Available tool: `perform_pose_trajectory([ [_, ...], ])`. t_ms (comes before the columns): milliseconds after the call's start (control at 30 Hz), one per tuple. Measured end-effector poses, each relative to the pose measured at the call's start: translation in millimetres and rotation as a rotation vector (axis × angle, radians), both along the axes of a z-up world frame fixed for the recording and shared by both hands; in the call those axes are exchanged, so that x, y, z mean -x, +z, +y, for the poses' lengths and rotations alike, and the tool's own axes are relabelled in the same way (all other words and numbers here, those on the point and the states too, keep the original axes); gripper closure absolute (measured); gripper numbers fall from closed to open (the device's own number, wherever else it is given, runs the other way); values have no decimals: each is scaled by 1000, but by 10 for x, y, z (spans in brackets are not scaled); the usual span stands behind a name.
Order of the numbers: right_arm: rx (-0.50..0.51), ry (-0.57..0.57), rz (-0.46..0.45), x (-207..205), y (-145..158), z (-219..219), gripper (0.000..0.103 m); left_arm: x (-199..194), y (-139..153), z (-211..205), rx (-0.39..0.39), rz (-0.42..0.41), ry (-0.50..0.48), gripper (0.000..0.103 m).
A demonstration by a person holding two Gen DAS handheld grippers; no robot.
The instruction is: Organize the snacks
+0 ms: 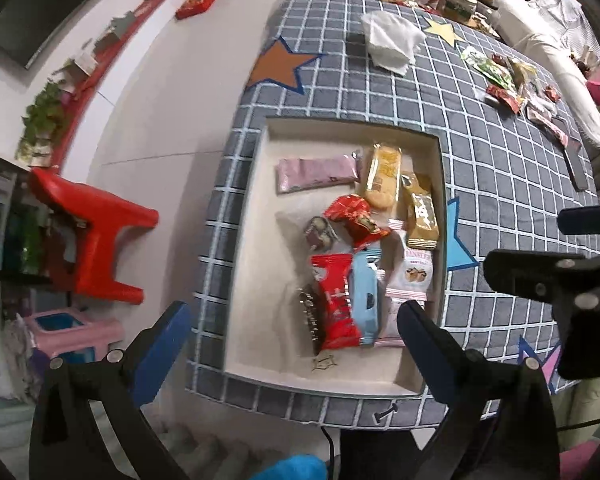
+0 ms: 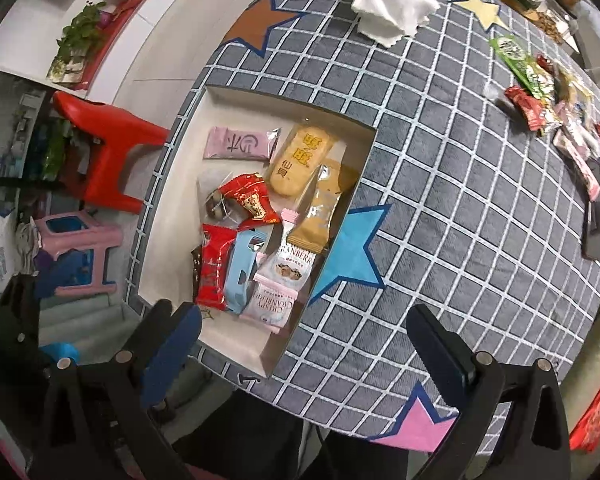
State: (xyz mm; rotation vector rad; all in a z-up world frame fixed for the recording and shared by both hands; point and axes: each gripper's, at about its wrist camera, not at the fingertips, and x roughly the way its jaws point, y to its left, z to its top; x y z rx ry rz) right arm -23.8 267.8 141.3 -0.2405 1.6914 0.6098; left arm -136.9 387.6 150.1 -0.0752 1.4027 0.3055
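A shallow white box (image 1: pixel 260 216) sits on a grey checked tablecloth, holding a loose pile of wrapped snacks. At its far end lie a pink bar (image 1: pixel 318 175) placed crosswise and a yellow rice cracker packet (image 1: pixel 383 176), with a tan biscuit packet (image 1: pixel 420 216) beside the cracker along the right wall; nearer lie a crumpled red wrapper (image 1: pixel 354 220), a red packet (image 1: pixel 336 300), a light blue packet (image 1: pixel 365 296) touching it, and pink-and-white cranberry cookie packets (image 1: pixel 412 276). Well apart on the cloth, a scattered heap of snacks (image 2: pixel 540 92) in green, red and pink wrappers lies outside the box.
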Motion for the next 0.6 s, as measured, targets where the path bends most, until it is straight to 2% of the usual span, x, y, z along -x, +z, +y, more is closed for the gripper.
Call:
perform_pose_trajectory([
  [367, -20, 11, -56, 79, 289, 51, 0, 64, 301, -23, -19, -27, 11, 0],
  [600, -27, 20, -72, 95, 365, 72, 0, 56, 418, -67, -29, -45, 12, 0],
])
